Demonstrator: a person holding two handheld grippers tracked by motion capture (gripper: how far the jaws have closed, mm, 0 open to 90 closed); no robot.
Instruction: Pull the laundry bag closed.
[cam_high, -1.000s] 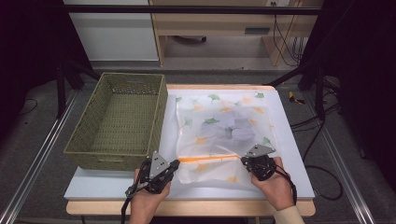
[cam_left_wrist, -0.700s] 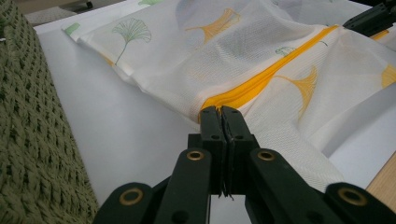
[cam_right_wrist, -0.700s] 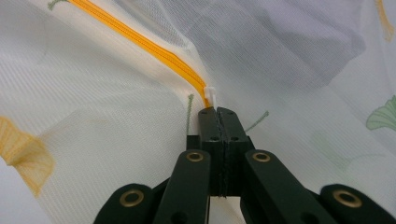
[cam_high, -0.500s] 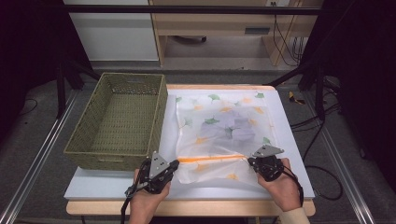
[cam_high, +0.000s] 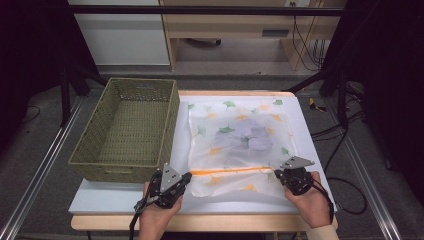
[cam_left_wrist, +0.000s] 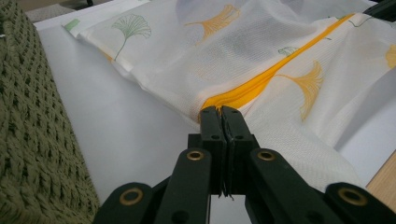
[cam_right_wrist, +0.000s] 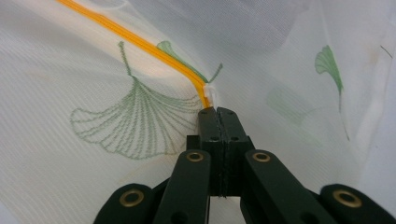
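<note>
A white mesh bag (cam_high: 240, 115) printed with green and orange ginkgo leaves lies flat on the white table (cam_high: 100, 200). Something greyish (cam_high: 247, 140) shows through its mesh. An orange zipper (cam_high: 225, 171) runs across the bag's near edge. My left gripper (cam_high: 187, 176) is shut on the bag at the zipper's left end (cam_left_wrist: 222, 109). At the right end, my right gripper (cam_high: 276, 175) is shut on the small white zipper pull (cam_right_wrist: 211, 95), with the orange zipper (cam_right_wrist: 140, 44) trailing away from its jaws. Both hands rest near the table's front edge.
An olive woven basket (cam_high: 125, 130) stands on the table left of the bag, close beside my left gripper; its wall (cam_left_wrist: 28, 140) fills the left of the left gripper view. The table's wooden front edge (cam_high: 225, 222) lies just behind the hands.
My right gripper has slid to the right along the orange zipper, toward the bag's right edge. The left gripper has stayed put on the zipper's left end.
</note>
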